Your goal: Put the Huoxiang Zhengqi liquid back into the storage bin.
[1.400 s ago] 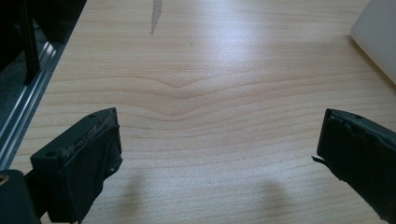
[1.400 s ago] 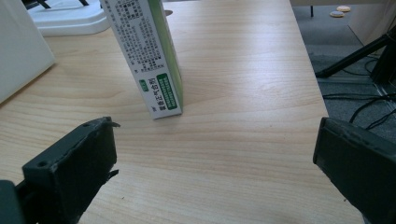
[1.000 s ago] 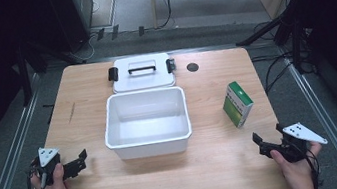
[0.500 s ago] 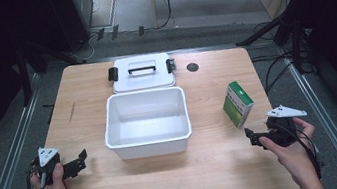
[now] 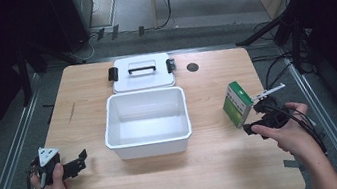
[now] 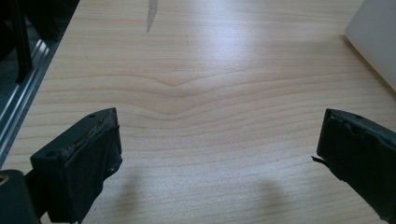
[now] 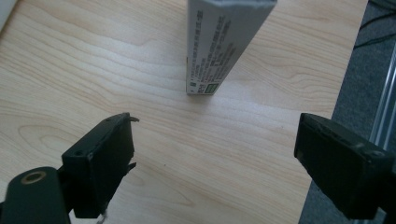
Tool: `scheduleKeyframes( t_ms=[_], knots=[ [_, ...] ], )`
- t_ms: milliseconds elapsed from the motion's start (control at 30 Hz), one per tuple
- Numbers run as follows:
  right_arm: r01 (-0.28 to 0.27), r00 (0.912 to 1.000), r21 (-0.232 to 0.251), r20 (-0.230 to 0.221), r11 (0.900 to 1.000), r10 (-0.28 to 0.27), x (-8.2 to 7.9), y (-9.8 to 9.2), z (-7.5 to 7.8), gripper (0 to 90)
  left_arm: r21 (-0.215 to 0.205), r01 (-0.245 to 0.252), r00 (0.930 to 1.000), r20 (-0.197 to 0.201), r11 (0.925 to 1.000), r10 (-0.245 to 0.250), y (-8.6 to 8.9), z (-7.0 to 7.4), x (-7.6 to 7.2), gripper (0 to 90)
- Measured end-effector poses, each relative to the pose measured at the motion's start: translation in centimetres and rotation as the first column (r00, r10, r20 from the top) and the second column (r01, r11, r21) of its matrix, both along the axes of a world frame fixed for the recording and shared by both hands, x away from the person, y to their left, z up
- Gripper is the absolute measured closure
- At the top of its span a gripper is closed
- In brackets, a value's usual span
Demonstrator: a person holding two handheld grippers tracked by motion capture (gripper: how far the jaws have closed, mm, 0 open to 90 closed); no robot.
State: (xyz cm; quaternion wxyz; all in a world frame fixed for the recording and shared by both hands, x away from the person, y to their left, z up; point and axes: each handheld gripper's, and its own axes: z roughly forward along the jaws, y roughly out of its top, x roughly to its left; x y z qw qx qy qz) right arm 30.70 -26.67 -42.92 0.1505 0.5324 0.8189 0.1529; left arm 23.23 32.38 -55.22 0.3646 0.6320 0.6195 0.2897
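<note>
You had the right hand-held gripper (image 7: pixel 212 154) jaws wide but closing, nothing between them, lined up on the upright green-and-white cardboard box (image 5: pixel 237 104) on the wooden bench (image 5: pixel 228 166), right of the white plastic bin (image 5: pixel 146 120). The left hand-held gripper (image 5: pixel 81 160) sat open and empty.

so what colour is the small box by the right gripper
Green and white, with a grey printed side; the small box shows best in the high view.

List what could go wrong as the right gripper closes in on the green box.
The green box stands upright on a narrow base near the table's right edge; a nudge from the right gripper might tip it or push it off. The fingers are open with the box ahead, so closing early would likely miss it.
</note>
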Motion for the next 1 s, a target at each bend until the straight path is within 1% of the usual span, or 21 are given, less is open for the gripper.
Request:
scheduleKeyframes(
  t_ms=[67, 133, 267, 367, 500, 600, 633, 733, 767, 800, 933, 1000],
  knots=[
    [-0.007, 0.9994, -0.019, -0.035, 1.000, 0.006, 0.6, 0.4, 0.2, 12.5, 0.000, 0.001, 1.0000, 0.000, 1.0000, -0.001, 0.0, 0.0, 0.0, 0.6],
    [-0.012, 0.9983, -0.019, -0.057, 1.000, 0.011, 1.2, 0.7, 0.7, 12.7, 0.000, 0.000, 1.0000, 0.000, 1.0000, 0.000, 0.0, 0.0, 0.0, 0.6],
    [0.001, 0.9975, -0.025, -0.070, 1.000, -0.003, 2.4, 1.1, 1.7, 13.3, 0.000, -0.001, 1.0000, 0.000, 1.0000, 0.001, 0.0, 0.0, 0.0, 0.6],
    [0.013, 0.9970, -0.049, -0.076, 0.999, -0.016, 3.1, 1.4, 2.4, 13.1, -0.001, 0.000, 1.0000, 0.000, 1.0000, 0.000, 0.0, 0.0, 0.0, 0.6],
    [0.020, 0.9942, -0.036, -0.105, 0.999, -0.023, 4.1, 1.7, 3.3, 13.3, -0.002, 0.001, 1.0000, 0.000, 1.0000, -0.001, 0.0, 0.0, 0.0, 0.6],
    [0.026, 0.9908, -0.038, -0.132, 0.999, -0.030, 4.9, 2.0, 3.7, 14.9, -0.002, 0.001, 1.0000, 0.000, 1.0000, -0.001, 0.0, 0.0, 0.0, 0.6],
    [0.030, 0.9893, -0.042, -0.142, 0.999, -0.036, 5.2, 2.2, 3.8, 16.5, -0.002, 0.000, 1.0000, 0.000, 1.0000, 0.000, 0.0, 0.0, 0.0, 0.5],
    [0.019, 0.9870, -0.054, -0.158, 0.998, -0.028, 6.0, 2.7, 4.0, 21.0, -0.002, 0.001, 1.0000, 0.000, 1.0000, -0.001, 0.0, 0.0, 0.0, 0.6],
    [0.019, 0.9870, -0.054, -0.158, 0.998, -0.028, 6.0, 2.7, 4.0, 21.0, -0.002, 0.001, 1.0000, 0.000, 1.0000, -0.001, 0.0, 0.0, 0.0, 0.6],
    [0.013, 0.9855, -0.065, -0.168, 0.998, -0.024, 6.5, 3.1, 4.1, 23.8, -0.002, 0.001, 1.0000, 0.000, 1.0000, -0.001, 0.0, 0.0, 0.0, 0.6],
    [0.010, 0.9837, -0.088, -0.178, 0.996, -0.026, 7.5, 3.5, 4.2, 28.4, -0.002, 0.002, 1.0000, 0.000, 1.0000, -0.002, 0.0, 0.0, 0.0, 0.6],
    [0.011, 0.9805, -0.083, -0.195, 0.996, -0.027, 8.0, 3.7, 4.1, 29.5, -0.002, 0.001, 1.0000, 0.000, 1.0000, -0.001, 0.0, 0.0, 0.0, 0.6]
  ],
)
